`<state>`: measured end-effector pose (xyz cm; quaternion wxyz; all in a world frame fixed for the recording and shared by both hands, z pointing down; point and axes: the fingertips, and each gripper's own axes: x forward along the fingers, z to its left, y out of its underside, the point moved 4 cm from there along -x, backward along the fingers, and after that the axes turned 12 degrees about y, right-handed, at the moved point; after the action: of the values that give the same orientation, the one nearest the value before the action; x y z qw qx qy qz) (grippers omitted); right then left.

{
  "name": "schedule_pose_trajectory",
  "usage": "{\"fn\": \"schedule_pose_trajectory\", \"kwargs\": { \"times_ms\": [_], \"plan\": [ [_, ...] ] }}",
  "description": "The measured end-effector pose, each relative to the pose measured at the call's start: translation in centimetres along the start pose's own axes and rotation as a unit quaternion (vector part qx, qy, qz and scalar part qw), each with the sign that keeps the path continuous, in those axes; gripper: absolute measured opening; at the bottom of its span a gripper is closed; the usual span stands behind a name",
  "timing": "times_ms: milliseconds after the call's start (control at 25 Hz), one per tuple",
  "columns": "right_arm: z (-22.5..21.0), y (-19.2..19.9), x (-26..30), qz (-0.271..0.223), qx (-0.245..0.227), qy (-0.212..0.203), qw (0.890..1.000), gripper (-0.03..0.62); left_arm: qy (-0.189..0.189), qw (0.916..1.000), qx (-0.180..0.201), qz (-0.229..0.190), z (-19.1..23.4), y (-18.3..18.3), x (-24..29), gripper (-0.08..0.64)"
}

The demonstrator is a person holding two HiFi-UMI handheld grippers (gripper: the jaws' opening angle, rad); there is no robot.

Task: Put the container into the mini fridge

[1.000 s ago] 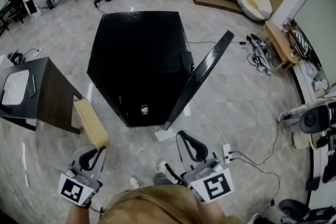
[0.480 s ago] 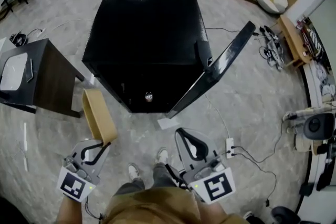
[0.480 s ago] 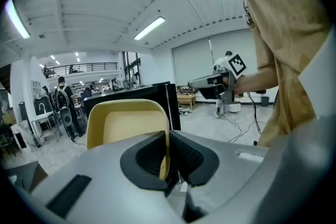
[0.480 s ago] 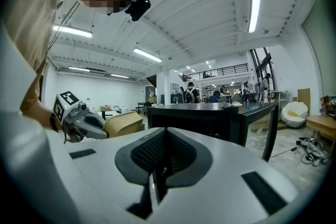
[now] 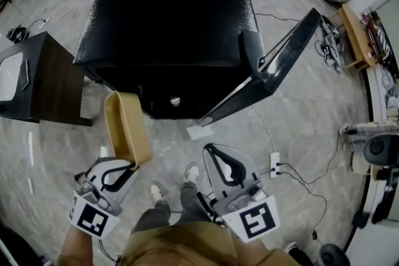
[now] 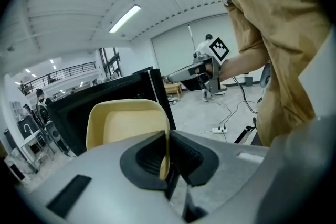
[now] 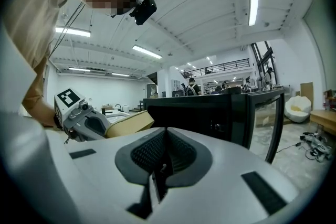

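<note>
A tan, shallow container is held on edge in front of the black mini fridge. My left gripper is shut on its near rim, which shows clamped between the jaws in the left gripper view, container. The fridge door stands open to the right, and the dark interior faces me. My right gripper hangs lower right of the container with its jaws closed on nothing. In the right gripper view the container and left gripper show at left, the fridge ahead.
A dark side table stands left of the fridge. A white paper lies on the floor by the door's foot. A power strip with cables trails right. My feet are on the marble floor below the grippers.
I have come closer to the fridge, which now fills more of the head view. The left gripper has carried the container forward and upward toward the opening. The right gripper stays shut.
</note>
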<state>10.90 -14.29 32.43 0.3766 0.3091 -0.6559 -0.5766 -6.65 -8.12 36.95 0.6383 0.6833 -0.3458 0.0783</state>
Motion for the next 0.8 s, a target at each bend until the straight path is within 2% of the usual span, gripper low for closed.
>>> {"fn": "schedule_pose_trajectory", "kwargs": {
  "times_ms": [160, 360, 800],
  "plan": [
    [-0.9, 1.1, 1.1, 0.001, 0.006, -0.002, 1.0, 0.005, 0.013, 0.9999, 0.0, -0.001, 0.3, 0.9, 2.3, 0.014],
    [-2.0, 3.1, 1.5, 0.009, 0.014, -0.003, 1.0, 0.005, 0.034, 0.9992, -0.002, 0.019, 0.8, 2.4, 5.4, 0.014],
    [-3.3, 11.1, 3.8, 0.041, 0.047, -0.021, 0.998, 0.005, 0.05, 0.9981, 0.003, 0.034, 3.4, 7.3, 12.9, 0.014]
  ]
}}
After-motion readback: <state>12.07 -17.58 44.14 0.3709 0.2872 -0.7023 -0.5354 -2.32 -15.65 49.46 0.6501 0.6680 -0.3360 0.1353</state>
